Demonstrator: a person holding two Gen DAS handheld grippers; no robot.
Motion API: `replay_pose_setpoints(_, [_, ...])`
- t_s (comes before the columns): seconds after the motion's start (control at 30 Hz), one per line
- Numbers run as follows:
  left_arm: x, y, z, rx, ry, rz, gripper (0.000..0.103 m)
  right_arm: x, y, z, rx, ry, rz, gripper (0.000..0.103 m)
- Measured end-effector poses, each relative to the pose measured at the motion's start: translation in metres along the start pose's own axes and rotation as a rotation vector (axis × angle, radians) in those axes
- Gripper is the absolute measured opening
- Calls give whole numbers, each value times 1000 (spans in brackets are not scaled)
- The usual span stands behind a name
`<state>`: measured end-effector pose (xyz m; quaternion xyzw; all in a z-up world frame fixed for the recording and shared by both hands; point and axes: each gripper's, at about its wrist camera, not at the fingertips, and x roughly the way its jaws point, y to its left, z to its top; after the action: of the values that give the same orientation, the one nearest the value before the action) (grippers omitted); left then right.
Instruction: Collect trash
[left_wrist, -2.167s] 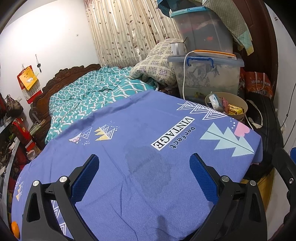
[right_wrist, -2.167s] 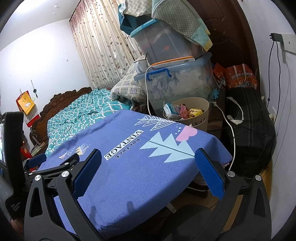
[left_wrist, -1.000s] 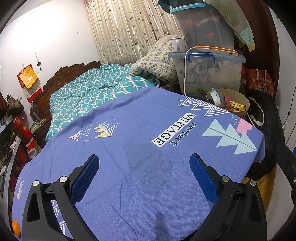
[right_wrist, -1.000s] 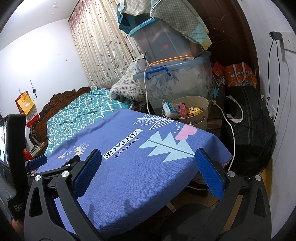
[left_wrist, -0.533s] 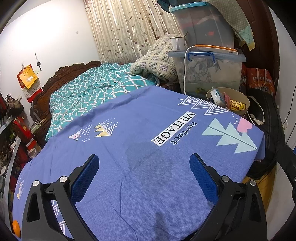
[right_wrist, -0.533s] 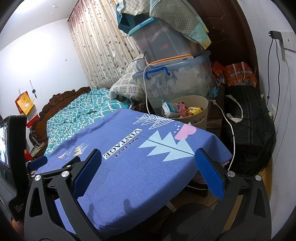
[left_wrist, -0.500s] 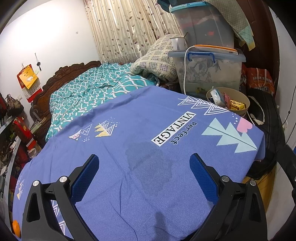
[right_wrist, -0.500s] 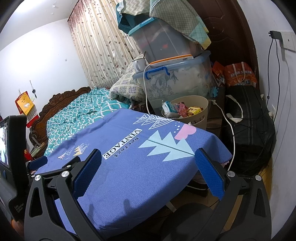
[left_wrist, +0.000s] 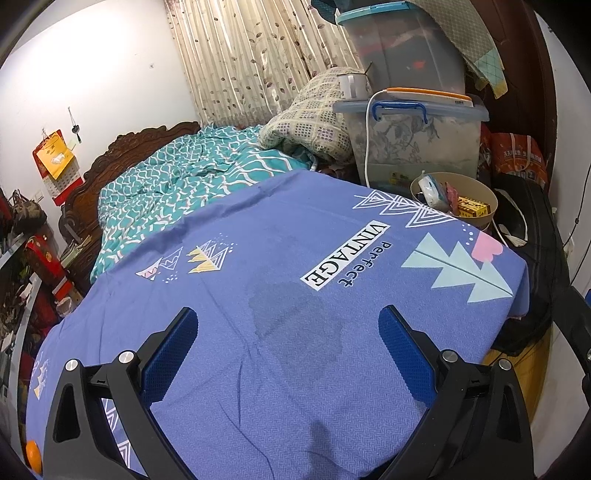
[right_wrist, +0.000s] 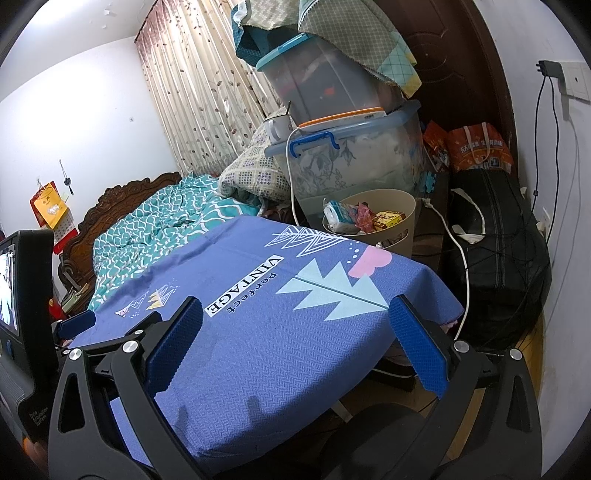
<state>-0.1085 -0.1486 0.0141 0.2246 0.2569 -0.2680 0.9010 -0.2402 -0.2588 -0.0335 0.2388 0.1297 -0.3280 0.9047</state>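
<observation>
- Bedroom clutter filled the left wrist view: a desk (left_wrist: 280, 266) under a blue printed cloth stood in front, and behind it was a bed (left_wrist: 177, 184) with a teal patterned cover and a dark carved headboard.
- Left gripper (left_wrist: 288, 347) hovered low over the near part of the desk; its blue fingers (left_wrist: 168, 354) were spread wide and released, with nothing between them.
- A darker patch (left_wrist: 295, 317) showed on the cloth between the fingers.
- Beyond the far right corner of the desk stood a beige trash bin (left_wrist: 476, 192), and the trash (left_wrist: 443, 194) lay inside it: a white packet, a pink wrapper and a yellow box.
- Behind the bin, two clear storage boxes (left_wrist: 413, 144) were stacked, with a white mug (left_wrist: 349, 85) on the lower lid.
- From the right wrist view, the same desk (right_wrist: 266, 350) was seen more from its right side.
- Right gripper (right_wrist: 295, 343) hung over the near right edge of the desk; its fingers (right_wrist: 419, 347) were also wide apart and held nothing.
- The trash bin (right_wrist: 402, 221) stood just behind the far corner of the desk, and the trash (right_wrist: 362, 218) rested in it near the rim.
- A white cable (right_wrist: 461, 266) ran down beside the bin, and a black bag (right_wrist: 502, 236) stood to its right against the wall.
- At the left edge, part of the left gripper (right_wrist: 75, 325) was visible above the desk.
</observation>
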Motion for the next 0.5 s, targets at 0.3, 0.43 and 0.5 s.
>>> replay_pose_setpoints(0.3, [0,-1,0,1,1,-1,94,0,0,0,2,3,0,100])
replay_pose_setpoints(0.43, [0,-1,0,1,1,-2,94,0,-1,1,2,3,0,100])
replay_pose_setpoints(0.5, [0,-1,0,1,1,-1,94,0,0,1,2,3,0,100])
